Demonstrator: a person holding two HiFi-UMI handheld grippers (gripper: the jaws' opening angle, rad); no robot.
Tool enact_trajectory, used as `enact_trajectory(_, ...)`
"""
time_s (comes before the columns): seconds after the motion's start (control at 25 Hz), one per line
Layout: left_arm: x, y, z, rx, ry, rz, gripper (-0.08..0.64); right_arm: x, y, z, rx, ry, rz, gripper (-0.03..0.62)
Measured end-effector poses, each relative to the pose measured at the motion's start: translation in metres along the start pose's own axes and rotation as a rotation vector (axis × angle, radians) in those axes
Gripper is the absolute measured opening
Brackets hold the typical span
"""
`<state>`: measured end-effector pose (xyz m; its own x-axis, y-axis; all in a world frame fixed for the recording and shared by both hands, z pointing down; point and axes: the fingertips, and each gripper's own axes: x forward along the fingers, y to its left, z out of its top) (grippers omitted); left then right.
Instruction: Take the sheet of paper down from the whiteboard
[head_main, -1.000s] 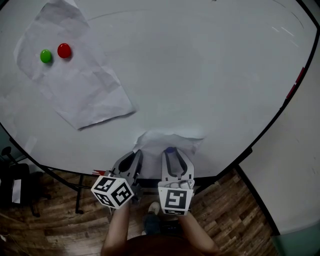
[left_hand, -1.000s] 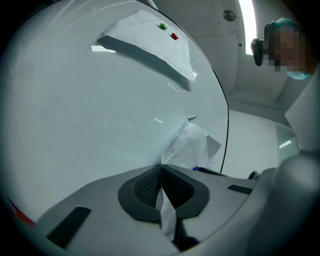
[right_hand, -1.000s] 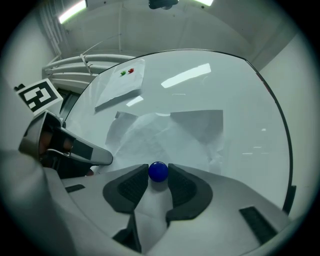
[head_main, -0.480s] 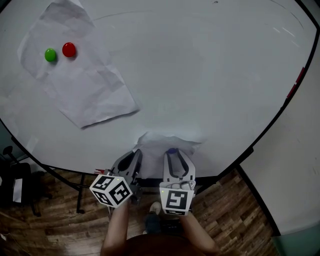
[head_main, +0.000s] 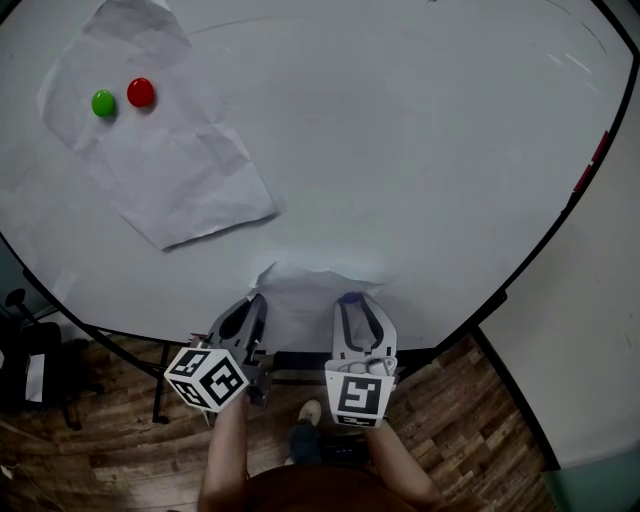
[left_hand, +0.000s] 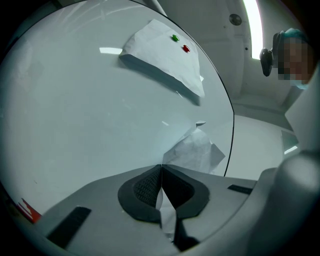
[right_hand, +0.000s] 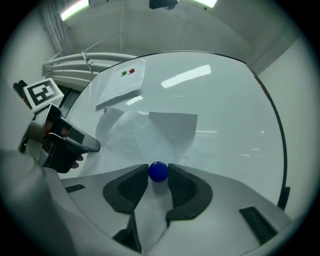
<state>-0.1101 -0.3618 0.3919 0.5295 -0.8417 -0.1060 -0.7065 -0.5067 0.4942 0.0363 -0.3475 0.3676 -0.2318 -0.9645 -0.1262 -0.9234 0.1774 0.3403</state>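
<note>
The left gripper (left_hand: 161, 170) is clamped on the edge of the creased white sheet of paper (left_hand: 196, 149). Since a second ago it has slid leftward along the board, drawing the sheet's left corner out and spreading the paper wider. The right gripper (right_hand: 159, 176) has kept still, its jaws pressed on the small round blue magnet (right_hand: 159, 171) at the sheet's right side. I judge the sheet is gripped and ready to come away once the magnet lifts. It lies low on the large white whiteboard (head_main: 430, 150). Well apart, up at the left, a second crumpled white sheet (head_main: 165, 175) hangs under a green magnet (head_main: 103, 102) and a red magnet (head_main: 141, 92). Below is a dark wood floor (head_main: 470, 430).
</note>
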Motion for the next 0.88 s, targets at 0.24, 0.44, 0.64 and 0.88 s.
enact_trajectory(0.24, -0.008, 0.006, 0.005, -0.003, -0.011, 0.02, 0.025, -0.003, -0.003, -0.001, 0.0, 0.004, -0.003, 0.135)
enact_trajectory(0.44, -0.011, 0.009, 0.008, -0.028, -0.023, 0.031, 0.025, -0.005, -0.008, -0.003, 0.003, 0.007, -0.01, 0.135)
enact_trajectory(0.64, -0.016, 0.013, 0.012, -0.029, -0.034, 0.048, 0.025, -0.006, -0.014, -0.004, 0.003, 0.011, -0.015, 0.135)
enact_trajectory(0.88, -0.026, 0.018, 0.015, -0.033, -0.045, 0.071, 0.025, -0.01, -0.02, -0.006, 0.018, 0.018, -0.017, 0.135)
